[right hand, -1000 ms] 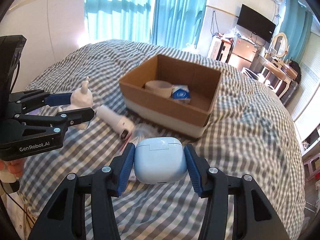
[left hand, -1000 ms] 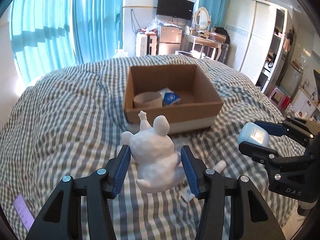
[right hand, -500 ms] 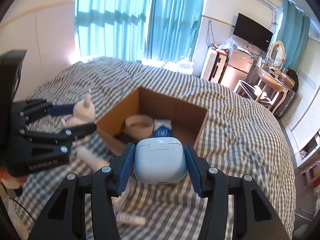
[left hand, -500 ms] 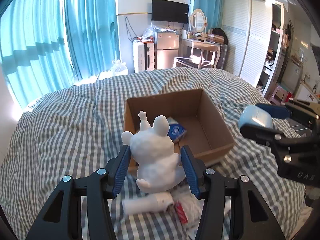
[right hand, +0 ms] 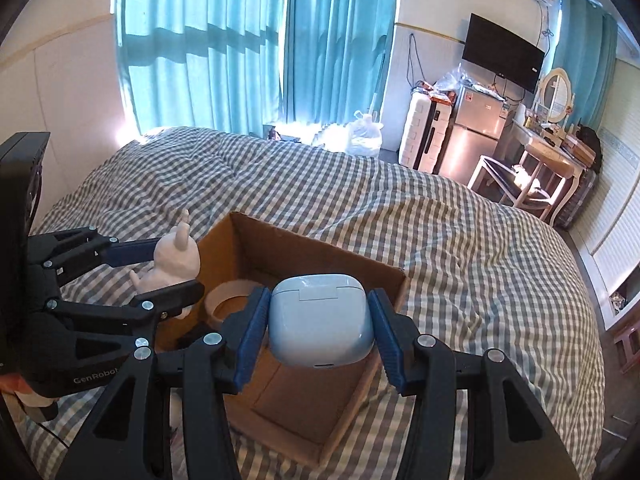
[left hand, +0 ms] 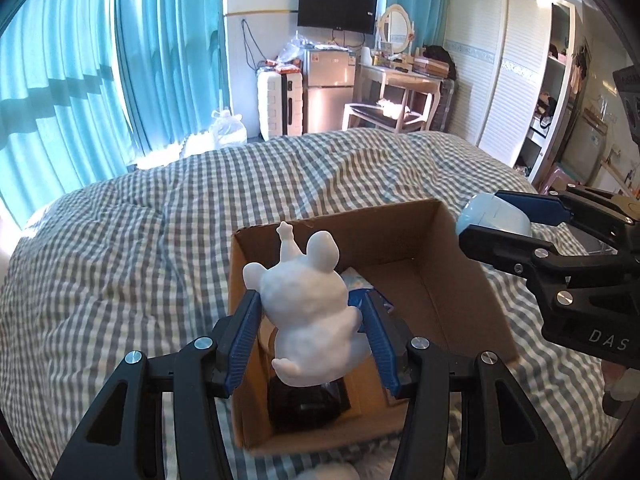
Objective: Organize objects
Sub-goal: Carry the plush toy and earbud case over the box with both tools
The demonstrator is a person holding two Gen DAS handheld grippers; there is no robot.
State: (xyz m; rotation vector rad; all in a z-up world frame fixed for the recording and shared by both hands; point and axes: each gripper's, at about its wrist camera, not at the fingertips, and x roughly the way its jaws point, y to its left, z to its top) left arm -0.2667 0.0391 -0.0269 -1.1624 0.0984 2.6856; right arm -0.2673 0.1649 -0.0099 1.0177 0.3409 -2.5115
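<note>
My left gripper [left hand: 310, 322] is shut on a white animal figurine [left hand: 310, 304] and holds it above the near left part of an open cardboard box [left hand: 460, 280] on the checked bed. My right gripper [right hand: 316, 322] is shut on a pale blue earbud case [right hand: 320, 320] and holds it over the box [right hand: 316, 252]. The case also shows in the left wrist view [left hand: 492, 216] over the box's right wall. The figurine shows in the right wrist view [right hand: 172, 264] at the box's left edge. Inside the box lie a tape roll [right hand: 226, 302], a blue-and-white packet [left hand: 360, 280] and a dark object [left hand: 308, 408].
The grey-and-white checked bedspread [left hand: 140, 260] surrounds the box. A white object [left hand: 332, 472] lies on the bed just in front of the box. Beyond the bed stand teal curtains [right hand: 224, 40], a small fridge [right hand: 476, 136], a dressing table [right hand: 548, 160] and a wardrobe [left hand: 508, 72].
Both grippers have risen and moved forward with their loads, from beside the box to above it. The box now lies directly under both.
</note>
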